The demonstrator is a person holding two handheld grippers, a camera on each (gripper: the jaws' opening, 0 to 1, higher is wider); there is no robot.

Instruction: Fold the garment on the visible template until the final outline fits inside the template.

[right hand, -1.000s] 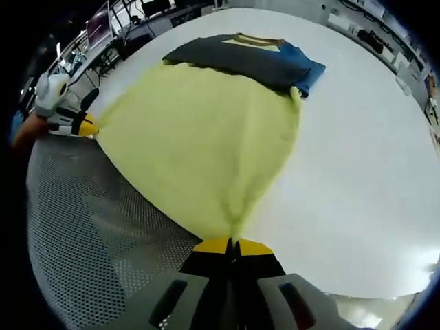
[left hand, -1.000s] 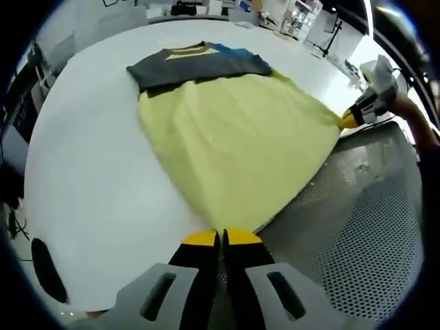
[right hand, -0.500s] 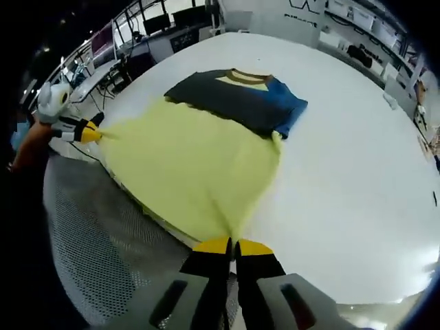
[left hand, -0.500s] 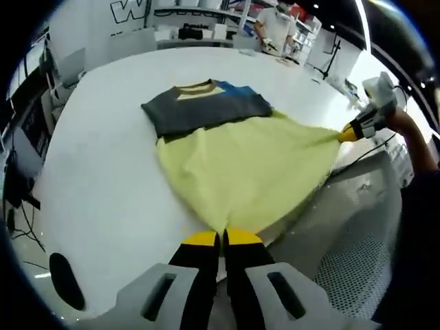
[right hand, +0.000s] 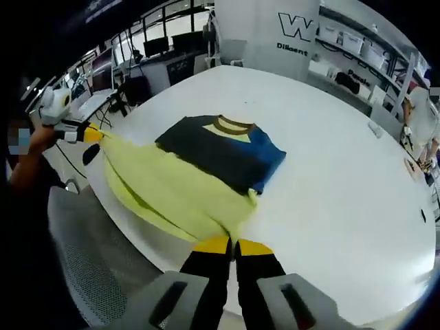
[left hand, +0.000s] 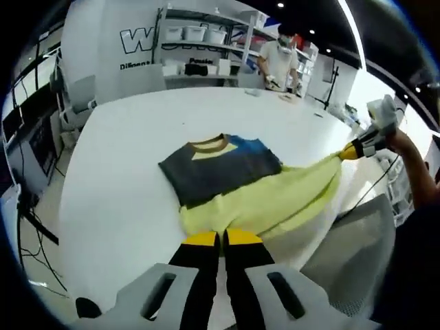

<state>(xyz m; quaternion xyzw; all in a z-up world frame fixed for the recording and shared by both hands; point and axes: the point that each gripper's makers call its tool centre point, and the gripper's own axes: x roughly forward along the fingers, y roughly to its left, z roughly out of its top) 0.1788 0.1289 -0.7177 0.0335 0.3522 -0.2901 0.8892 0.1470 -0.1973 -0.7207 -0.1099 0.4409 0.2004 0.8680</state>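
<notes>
Each claw is clamped on a corner of the garment's yellow hem: the left claw (left hand: 221, 238) and the right claw (right hand: 232, 245), lifting it taut so it can swing over. The garment (left hand: 227, 180) lies on the white counter (left hand: 124, 199), its dark collar end at the far side.

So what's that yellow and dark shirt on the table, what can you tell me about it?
The garment is a soft knit top: a pale yellow lower body, dark grey chest, a blue shoulder patch and a tan collar. The collar end lies flat on the white table. The yellow hem is lifted and sagging, pinched at its two corners by the shut left gripper and right gripper.
</notes>
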